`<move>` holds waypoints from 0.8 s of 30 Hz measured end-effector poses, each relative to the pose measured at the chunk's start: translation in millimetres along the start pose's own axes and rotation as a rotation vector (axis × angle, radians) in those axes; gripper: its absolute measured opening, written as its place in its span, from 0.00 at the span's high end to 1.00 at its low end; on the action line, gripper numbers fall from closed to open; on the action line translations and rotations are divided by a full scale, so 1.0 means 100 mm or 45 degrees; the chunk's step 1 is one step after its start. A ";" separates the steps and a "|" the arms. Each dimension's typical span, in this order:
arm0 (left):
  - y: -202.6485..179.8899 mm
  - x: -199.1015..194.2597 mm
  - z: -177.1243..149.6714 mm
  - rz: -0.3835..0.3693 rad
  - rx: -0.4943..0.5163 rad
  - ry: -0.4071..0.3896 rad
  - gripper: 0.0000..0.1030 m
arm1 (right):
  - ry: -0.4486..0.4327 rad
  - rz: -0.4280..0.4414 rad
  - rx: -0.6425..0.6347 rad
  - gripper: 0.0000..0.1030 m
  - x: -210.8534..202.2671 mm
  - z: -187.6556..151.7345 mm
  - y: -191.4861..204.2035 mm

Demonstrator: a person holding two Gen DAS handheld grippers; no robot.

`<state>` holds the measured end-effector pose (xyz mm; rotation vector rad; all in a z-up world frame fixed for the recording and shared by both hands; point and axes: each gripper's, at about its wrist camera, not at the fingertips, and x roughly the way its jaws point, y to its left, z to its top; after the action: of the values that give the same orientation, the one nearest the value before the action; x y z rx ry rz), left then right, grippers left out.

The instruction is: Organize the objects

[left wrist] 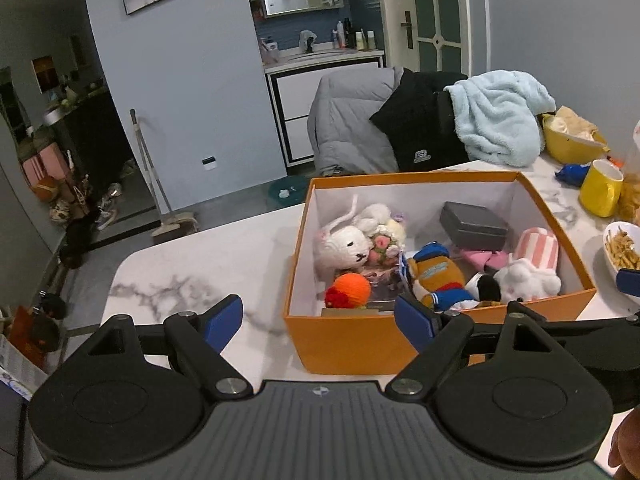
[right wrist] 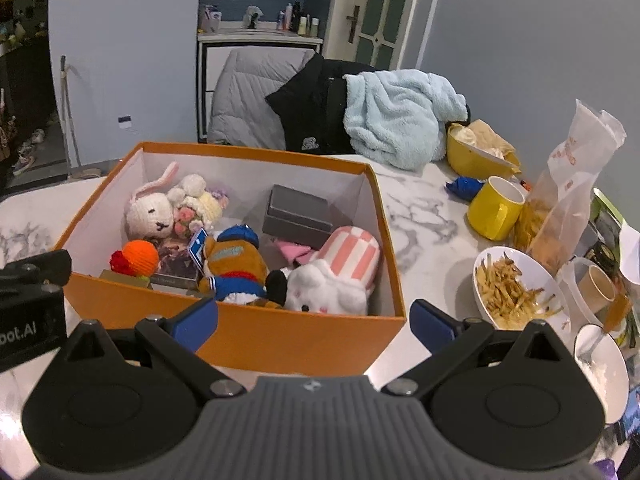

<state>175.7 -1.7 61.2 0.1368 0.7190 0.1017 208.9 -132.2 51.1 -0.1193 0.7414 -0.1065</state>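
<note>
Orange box (right wrist: 240,332) of plush toys (right wrist: 236,264) sits on your marble counter (right wrist: 424,220), at twelve o'clock from both tongs; left tongs (left wrist: 318,322) and right tongs (right wrist: 314,326) gape wide, holding nothing.

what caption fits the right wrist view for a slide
Open right tongs hover empty at the near wall of an orange box filled with plush toys, a yellow mug to its right.

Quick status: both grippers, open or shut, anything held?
Left gripper: open, nothing between the pads, near the orange box.
Right gripper: open, empty, in front of the same box.
</note>
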 end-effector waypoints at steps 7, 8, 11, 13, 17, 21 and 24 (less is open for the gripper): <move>-0.01 0.03 0.00 -0.032 0.005 0.026 0.05 | 0.023 -0.040 0.002 0.01 0.05 -0.02 0.02; -0.01 0.03 0.00 -0.033 0.005 0.027 0.05 | 0.024 -0.040 0.002 0.01 0.06 -0.02 0.01; -0.04 0.04 0.00 -0.034 0.012 0.027 0.05 | 0.026 -0.042 0.005 0.01 0.08 -0.03 0.01; -0.06 0.04 0.01 -0.035 0.019 0.025 0.05 | 0.028 -0.041 0.007 0.01 0.09 -0.04 -0.01; -0.08 0.03 0.01 -0.045 0.027 0.018 0.05 | 0.031 -0.043 0.003 0.01 0.12 -0.04 -0.03; -0.10 0.02 0.01 -0.075 0.025 0.015 0.05 | 0.034 -0.029 -0.011 0.01 0.14 -0.05 -0.04; -0.13 0.01 0.00 -0.099 0.025 0.018 0.05 | 0.030 -0.008 -0.036 0.01 0.12 -0.06 0.01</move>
<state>177.3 -14.1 58.4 0.1266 0.7386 0.0211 213.6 -133.5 38.7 -0.1474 0.7660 -0.1038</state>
